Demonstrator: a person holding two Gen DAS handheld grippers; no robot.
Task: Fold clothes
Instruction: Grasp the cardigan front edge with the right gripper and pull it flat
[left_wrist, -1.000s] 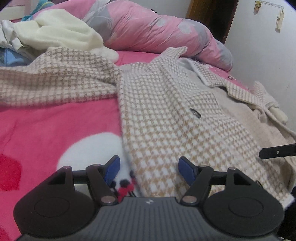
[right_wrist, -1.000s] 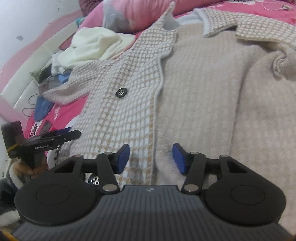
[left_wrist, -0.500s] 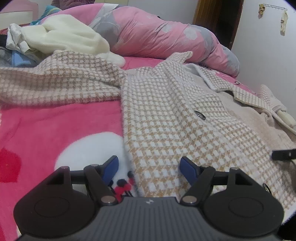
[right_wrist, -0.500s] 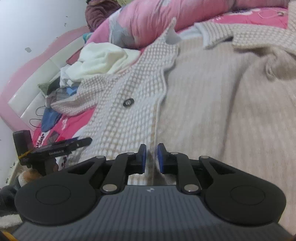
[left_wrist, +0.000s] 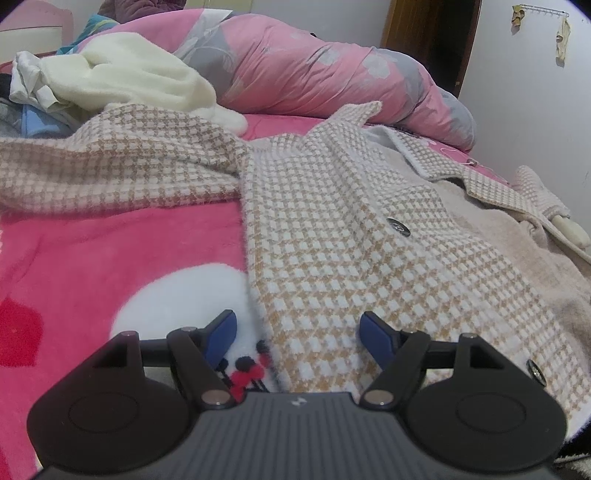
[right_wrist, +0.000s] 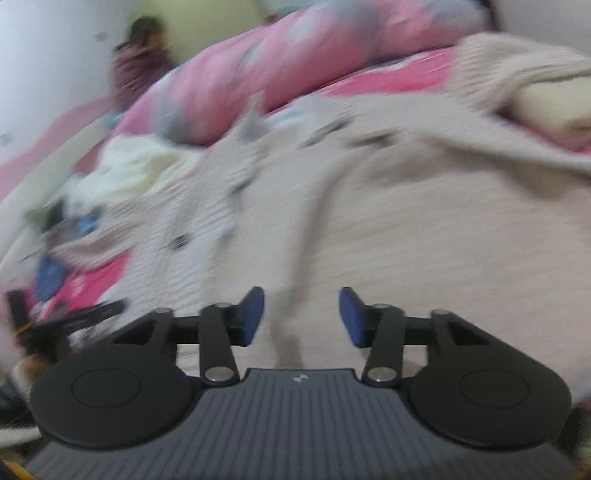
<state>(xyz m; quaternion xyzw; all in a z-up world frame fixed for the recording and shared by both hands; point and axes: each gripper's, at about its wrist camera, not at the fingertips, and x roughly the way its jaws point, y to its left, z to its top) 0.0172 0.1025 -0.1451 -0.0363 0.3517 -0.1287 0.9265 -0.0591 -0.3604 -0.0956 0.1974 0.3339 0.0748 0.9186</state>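
A checked coat in tan and white lies spread open on a bed covered with a pink blanket, its plain beige lining turned up on the right side of the left wrist view. One sleeve stretches out to the left across the blanket, and a dark button sits on the front panel, with a second button near the hem. The left hand-held gripper hovers over the coat's lower edge with its jaws wide apart; the hem lies between them, but the blue pads do not press on it. The right hand-held gripper is over the beige lining, its jaws opening, and nothing is pinched between its blue pads; this view is badly blurred. Behind the coat, a cream garment is heaped beside a long pink and grey quilt rolled along the far side of the bed. A person sits at the far end, too blurred to describe.
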